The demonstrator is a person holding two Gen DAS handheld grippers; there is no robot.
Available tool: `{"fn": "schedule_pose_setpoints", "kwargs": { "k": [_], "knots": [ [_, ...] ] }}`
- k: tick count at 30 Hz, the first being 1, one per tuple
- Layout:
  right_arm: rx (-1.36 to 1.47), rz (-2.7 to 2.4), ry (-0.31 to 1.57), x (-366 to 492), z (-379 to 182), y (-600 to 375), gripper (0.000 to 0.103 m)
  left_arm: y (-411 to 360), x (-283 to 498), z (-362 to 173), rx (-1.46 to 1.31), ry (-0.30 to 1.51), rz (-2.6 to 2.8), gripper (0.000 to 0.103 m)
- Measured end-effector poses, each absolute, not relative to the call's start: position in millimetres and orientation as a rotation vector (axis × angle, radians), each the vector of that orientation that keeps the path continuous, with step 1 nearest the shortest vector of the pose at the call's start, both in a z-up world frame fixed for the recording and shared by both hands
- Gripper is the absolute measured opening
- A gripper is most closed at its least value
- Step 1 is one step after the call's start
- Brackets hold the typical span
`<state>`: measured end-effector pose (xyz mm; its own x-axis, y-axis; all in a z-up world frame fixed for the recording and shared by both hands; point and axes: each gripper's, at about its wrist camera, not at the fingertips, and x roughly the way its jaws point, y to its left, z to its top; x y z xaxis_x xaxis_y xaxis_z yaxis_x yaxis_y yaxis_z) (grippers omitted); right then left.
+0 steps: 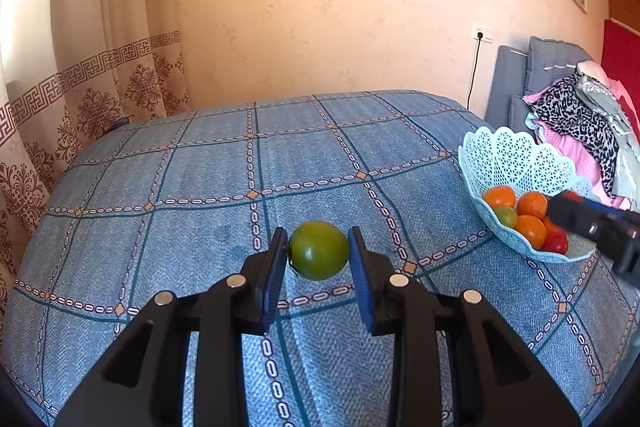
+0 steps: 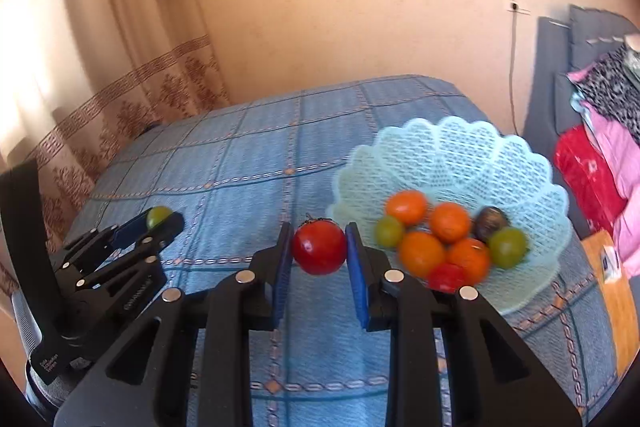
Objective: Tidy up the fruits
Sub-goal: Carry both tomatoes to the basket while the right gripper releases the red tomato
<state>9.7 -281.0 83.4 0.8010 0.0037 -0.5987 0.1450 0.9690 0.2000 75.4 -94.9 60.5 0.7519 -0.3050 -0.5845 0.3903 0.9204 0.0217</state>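
Green tomato (image 1: 319, 250), glossy, round, unblemished.

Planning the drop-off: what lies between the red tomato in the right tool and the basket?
Nothing but bare blue cloth: the right wrist view shows the red tomato just left of the basket rim.

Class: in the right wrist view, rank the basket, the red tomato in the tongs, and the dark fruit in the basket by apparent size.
1. Basket
2. Red tomato, though nearness to the camera enlarges it
3. Dark fruit
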Motion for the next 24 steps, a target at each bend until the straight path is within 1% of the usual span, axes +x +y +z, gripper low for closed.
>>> {"fn": "schedule_pose_setpoints", "kwargs": {
  "k": [7, 16, 24],
  "knots": [
    [0.295, -0.153, 0.627, -5, 81, -324, 0.027, -103, 67, 45, 0.180, 0.652, -0.379, 0.032],
    [0.351, -0.218, 0.644, -2, 66, -370, 0.027, -109, 61, 51, 0.187, 0.653, -0.376, 0.032],
    [0.385, -0.217, 0.666, 12, 55, -391, 0.027, -126, 59, 55, 0.209, 0.656, -0.398, 0.032]
  ]
}}
